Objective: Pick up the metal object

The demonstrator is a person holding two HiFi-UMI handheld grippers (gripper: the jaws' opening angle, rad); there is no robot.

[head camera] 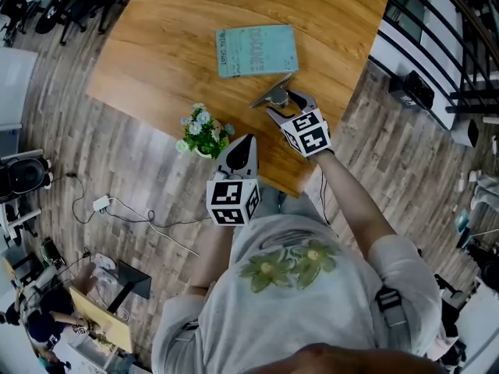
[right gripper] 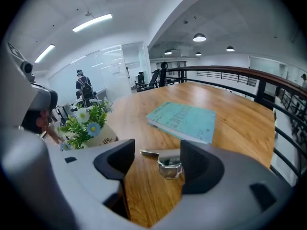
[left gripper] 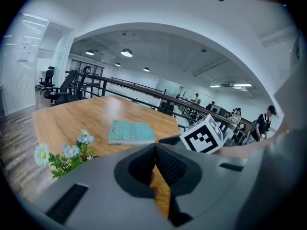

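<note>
Right gripper [right gripper: 156, 158]: jaws wide apart, pads pressing on nothing, tilted down toward the light wooden table [right gripper: 144, 195]. Inside the gap, flat on the tabletop: the small silvery metal object [right gripper: 170, 166], close against the right-hand jaw and well off the left-hand one; touching or not, cannot tell. Long axis roughly crosswise to the jaws' line of sight, with the thin strip end reaching toward the left-hand jaw and the blocky end by the right-hand one. Probably calls for a small sideways shift to centre the piece before closing. Just past the object and apart from it: a teal paperback book [right gripper: 182, 121]. Off to the left: a small pot of white and blue flowers [right gripper: 88, 126]. Left gripper [left gripper: 156, 150]: jaws shut together, empty, held back beside the flowers, clearly the farther hand.
</note>
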